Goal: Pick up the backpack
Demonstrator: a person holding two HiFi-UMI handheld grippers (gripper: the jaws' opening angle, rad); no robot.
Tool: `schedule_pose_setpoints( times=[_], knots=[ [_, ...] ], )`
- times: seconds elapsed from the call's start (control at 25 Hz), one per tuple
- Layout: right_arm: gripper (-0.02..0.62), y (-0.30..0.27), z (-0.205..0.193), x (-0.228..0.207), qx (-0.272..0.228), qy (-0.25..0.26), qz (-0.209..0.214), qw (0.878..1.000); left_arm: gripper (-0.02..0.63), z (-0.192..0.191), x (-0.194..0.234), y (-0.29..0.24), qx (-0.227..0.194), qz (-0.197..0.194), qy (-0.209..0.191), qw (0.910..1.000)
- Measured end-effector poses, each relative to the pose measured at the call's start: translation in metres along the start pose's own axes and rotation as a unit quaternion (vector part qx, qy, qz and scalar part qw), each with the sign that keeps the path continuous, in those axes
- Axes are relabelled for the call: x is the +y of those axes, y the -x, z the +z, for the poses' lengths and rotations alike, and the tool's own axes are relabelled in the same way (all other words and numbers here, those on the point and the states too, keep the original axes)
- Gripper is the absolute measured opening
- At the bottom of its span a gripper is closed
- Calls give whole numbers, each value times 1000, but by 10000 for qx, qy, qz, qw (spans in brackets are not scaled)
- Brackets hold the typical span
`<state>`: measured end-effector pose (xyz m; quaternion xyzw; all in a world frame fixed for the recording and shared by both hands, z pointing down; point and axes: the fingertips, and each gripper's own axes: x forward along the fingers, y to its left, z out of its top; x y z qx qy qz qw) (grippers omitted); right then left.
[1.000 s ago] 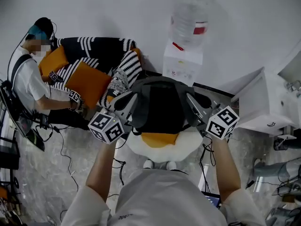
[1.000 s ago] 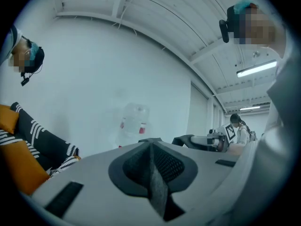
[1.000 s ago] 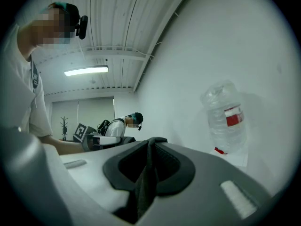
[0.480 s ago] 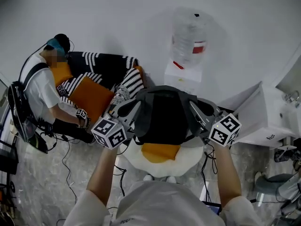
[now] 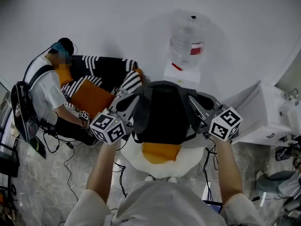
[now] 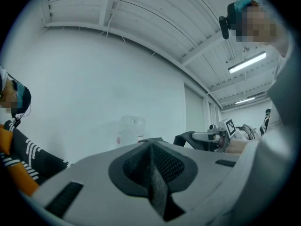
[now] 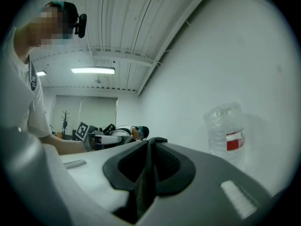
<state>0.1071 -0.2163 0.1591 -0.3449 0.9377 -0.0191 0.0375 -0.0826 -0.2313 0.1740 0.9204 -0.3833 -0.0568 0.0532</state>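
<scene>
1. The backpack (image 5: 162, 112), dark with grey side panels, hung between the two grippers in front of the wearer's chest.
2. The left gripper (image 5: 133, 99) had its jaws pinched narrow on a dark strap (image 6: 157, 187) of the backpack. The webbing ran straight down between its pads in the left gripper view.
3. The right gripper (image 5: 192, 99) was likewise closed narrow on a strap (image 7: 141, 192) at the bag's other side.
4. An egg-shaped cushion (image 5: 161, 154), white with an orange centre, lay directly below the backpack. The bag covered its upper part in the head view, and whether the two touched could not be told.
5. Behind the bag, by the white wall, a clear water bottle (image 5: 186, 36) with a red label stood on a white box (image 5: 182, 72).
6. To the left, a seated person (image 5: 44, 91) leaned on a black-and-white striped sofa (image 5: 106, 67) with an orange cushion (image 5: 91, 95), near the left gripper's marker cube.
7. A white cabinet (image 5: 263, 114) stood to the right, just beyond the right gripper.
8. Dark cables (image 5: 61, 149) trailed over the marbled floor at the left.
</scene>
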Motion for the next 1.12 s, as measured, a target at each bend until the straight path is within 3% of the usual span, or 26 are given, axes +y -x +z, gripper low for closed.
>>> schedule_pose_setpoints(
  times=[1.12],
  knots=[
    [37, 10, -1, -15, 50, -21, -79, 10000, 20, -5, -9, -15, 57, -97, 58, 9999]
  ],
)
